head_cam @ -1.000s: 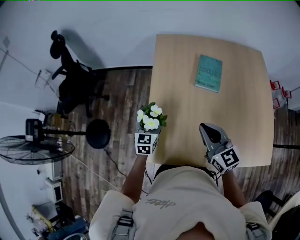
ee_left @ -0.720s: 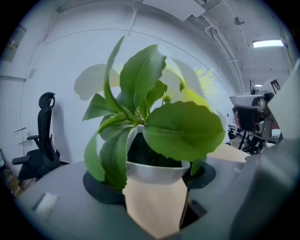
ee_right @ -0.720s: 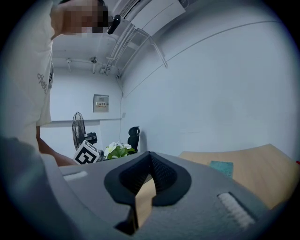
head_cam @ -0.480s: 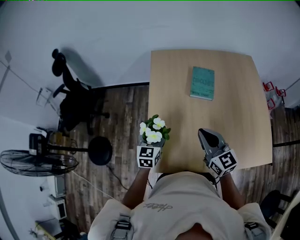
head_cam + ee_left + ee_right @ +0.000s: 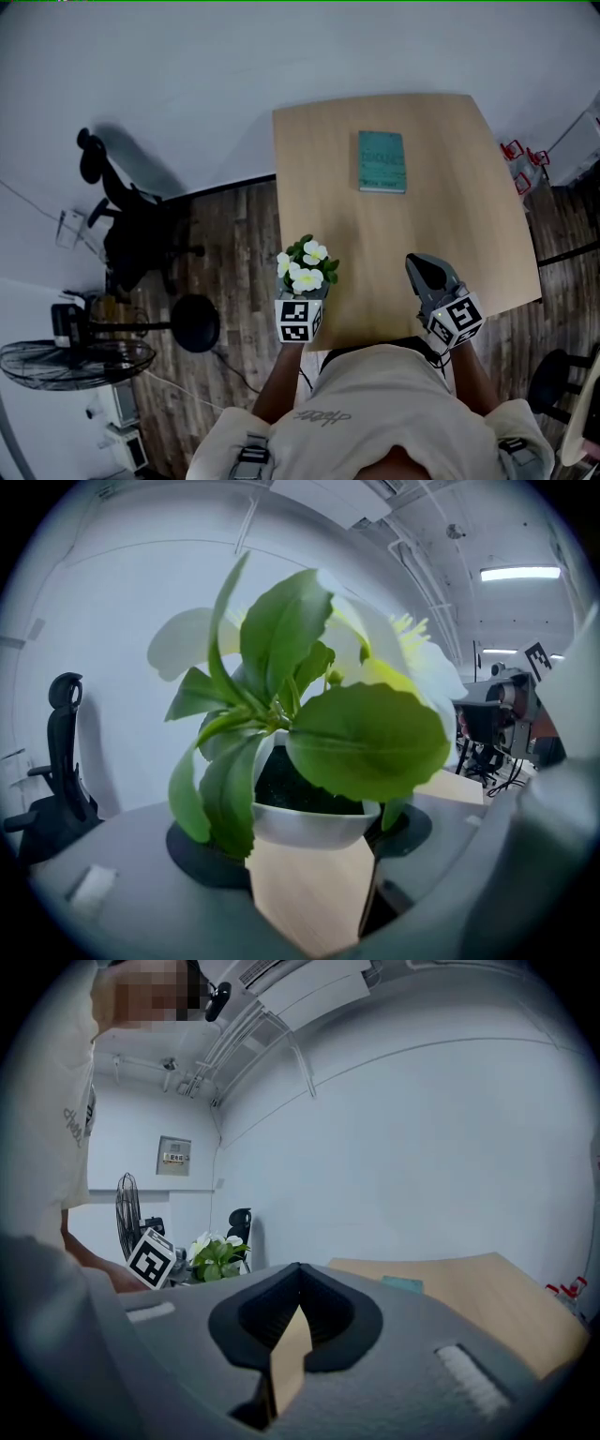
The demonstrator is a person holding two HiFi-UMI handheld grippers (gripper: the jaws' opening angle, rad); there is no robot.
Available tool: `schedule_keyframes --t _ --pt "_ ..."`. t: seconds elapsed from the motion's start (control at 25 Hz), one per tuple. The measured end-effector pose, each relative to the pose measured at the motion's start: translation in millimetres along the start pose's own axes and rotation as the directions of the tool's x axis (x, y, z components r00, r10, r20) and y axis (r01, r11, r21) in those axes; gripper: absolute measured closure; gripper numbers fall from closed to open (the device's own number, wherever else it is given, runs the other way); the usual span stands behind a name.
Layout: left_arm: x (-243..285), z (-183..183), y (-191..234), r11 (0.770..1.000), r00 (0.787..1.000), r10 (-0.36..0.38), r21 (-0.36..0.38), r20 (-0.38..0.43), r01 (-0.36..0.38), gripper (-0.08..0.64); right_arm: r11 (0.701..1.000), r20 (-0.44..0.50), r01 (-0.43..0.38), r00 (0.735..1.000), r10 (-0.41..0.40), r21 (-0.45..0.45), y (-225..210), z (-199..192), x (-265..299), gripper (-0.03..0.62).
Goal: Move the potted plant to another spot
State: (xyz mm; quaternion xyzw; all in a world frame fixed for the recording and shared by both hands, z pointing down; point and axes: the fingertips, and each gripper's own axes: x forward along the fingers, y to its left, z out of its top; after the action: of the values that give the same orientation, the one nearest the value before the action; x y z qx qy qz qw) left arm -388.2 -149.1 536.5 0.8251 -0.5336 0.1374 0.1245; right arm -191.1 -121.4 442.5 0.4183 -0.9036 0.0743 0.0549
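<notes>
One gripper bears the load: the left gripper [image 5: 302, 292] clamps the potted plant [image 5: 306, 266] upright by its pot, over the table's [image 5: 450, 216] near-left edge (bare surface lies ahead and rightward). The right gripper [image 5: 422, 267] is closed and empty.

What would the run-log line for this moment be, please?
left gripper: shut on white-flowered potted plant | place: near-left edge of light wooden table | right gripper: shut, empty | teal book: far side
</notes>
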Motion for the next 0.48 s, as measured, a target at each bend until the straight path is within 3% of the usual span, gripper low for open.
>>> schedule_keyframes --t 0.48 --pt "0 9 -22 0.998 0.998 0.053 0.017 -0.022 -0.053 0.198 0.999 0.011 -0.049 0.999 0.049 0.019 -22 -6 -12 0.589"
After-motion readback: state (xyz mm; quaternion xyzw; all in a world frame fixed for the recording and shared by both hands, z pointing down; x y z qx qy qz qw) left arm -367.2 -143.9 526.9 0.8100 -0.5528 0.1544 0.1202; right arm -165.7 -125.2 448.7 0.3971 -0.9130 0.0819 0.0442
